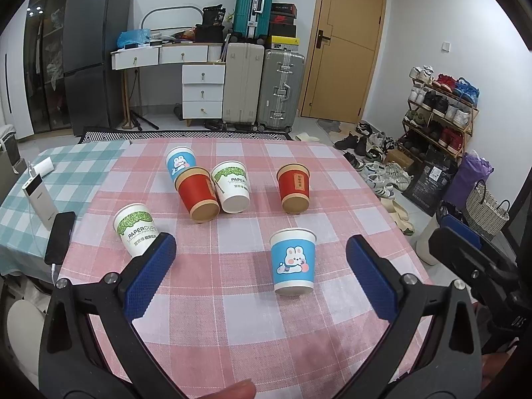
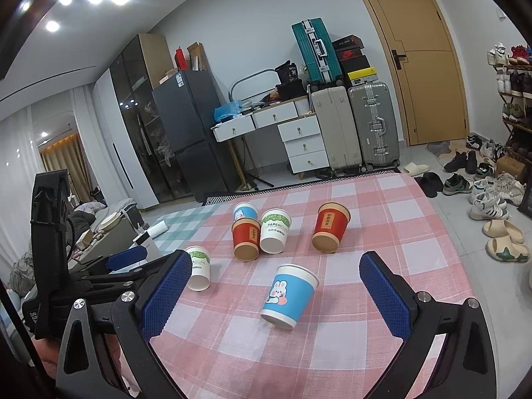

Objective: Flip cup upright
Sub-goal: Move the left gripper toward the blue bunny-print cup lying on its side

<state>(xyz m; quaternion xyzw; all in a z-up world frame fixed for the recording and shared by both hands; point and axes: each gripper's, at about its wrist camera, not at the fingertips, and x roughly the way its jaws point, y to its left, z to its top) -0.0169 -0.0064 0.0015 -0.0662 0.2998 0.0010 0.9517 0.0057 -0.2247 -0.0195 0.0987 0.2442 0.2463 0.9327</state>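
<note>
— Where is the blue rabbit cup [image 1: 292,261] sitting?
— On the table [image 1: 232,316], between your tongs.
— And the tongs?
— You are holding both left tongs [image 1: 261,274] and right tongs [image 2: 276,296] wide apart, gripping nothing.

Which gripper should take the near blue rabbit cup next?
Either could; I lean left. The near blue cup stands between the open jaws of the left gripper, roughly centred. For the right gripper, also open and empty, it appears tilted in view.

left pad hides green cup [image 1: 134,229] partly
</note>
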